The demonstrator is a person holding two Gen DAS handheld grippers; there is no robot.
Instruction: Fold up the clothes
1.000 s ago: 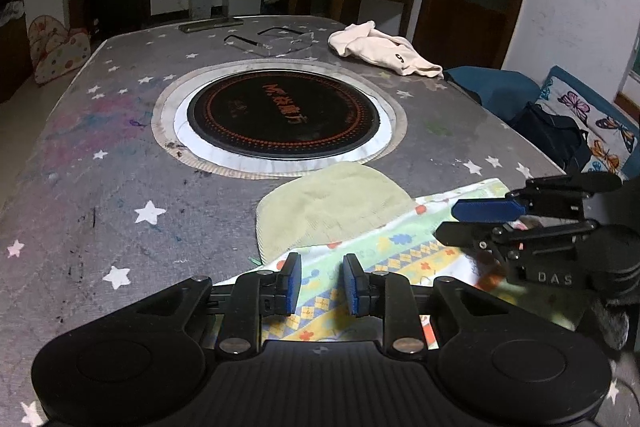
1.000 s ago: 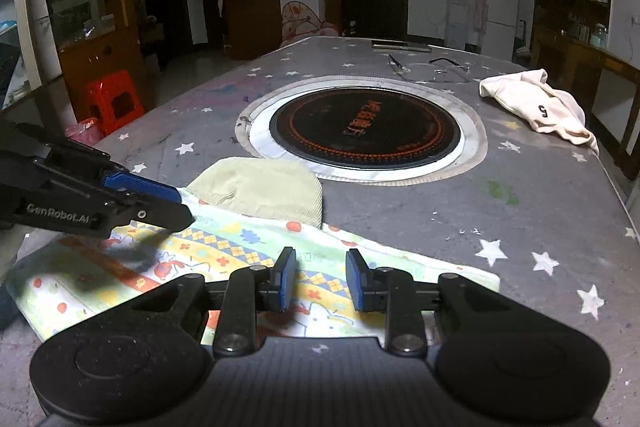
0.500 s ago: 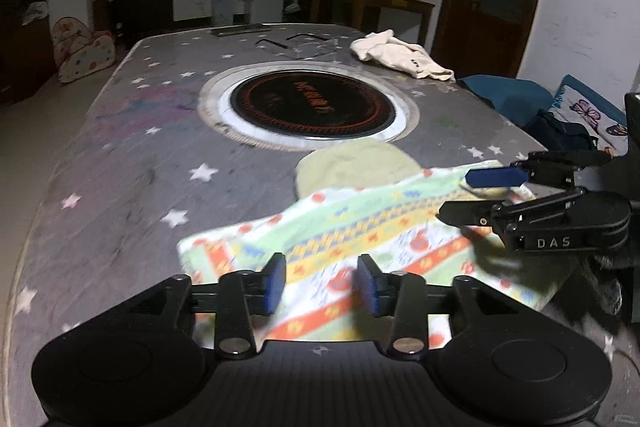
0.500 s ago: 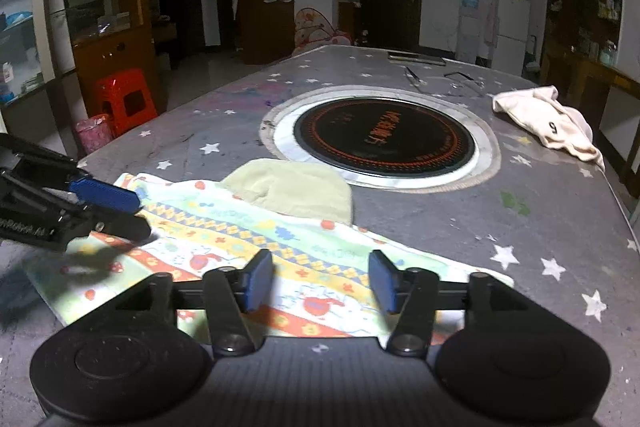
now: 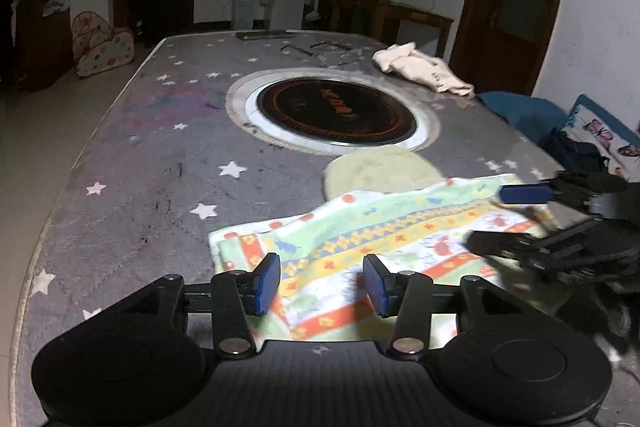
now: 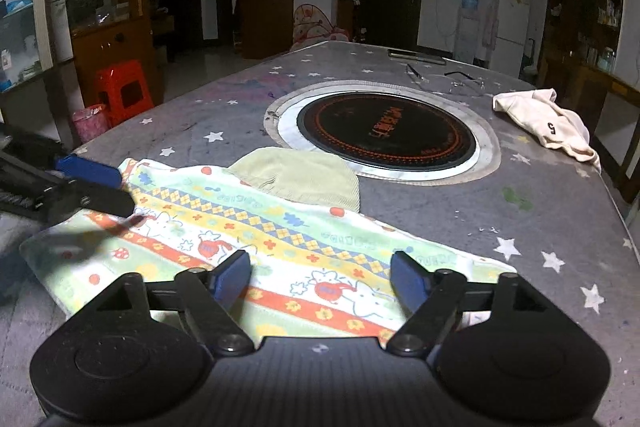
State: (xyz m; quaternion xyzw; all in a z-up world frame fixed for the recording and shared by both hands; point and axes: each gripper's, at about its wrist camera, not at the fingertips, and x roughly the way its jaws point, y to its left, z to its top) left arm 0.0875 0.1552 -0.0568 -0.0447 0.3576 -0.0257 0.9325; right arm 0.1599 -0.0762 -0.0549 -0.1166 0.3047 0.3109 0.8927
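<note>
On my left, my left gripper [image 5: 322,283] is open wide, holding nothing, above the near edge of the colorful cloth [image 6: 256,247]. The cloth lies flat on the starry gray table [image 6: 552,203], over part of a pale green cloth [image 6: 304,177]. My right gripper [image 6: 320,281] is wide open too, above the cloth's right end.

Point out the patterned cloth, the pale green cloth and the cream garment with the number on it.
patterned cloth [image 6: 280,239], right wrist view, on its striped middle.
pale green cloth [image 6: 304,175], right wrist view, on its rounded visible top.
cream garment [image 6: 548,125], right wrist view, beside the printed number.
</note>
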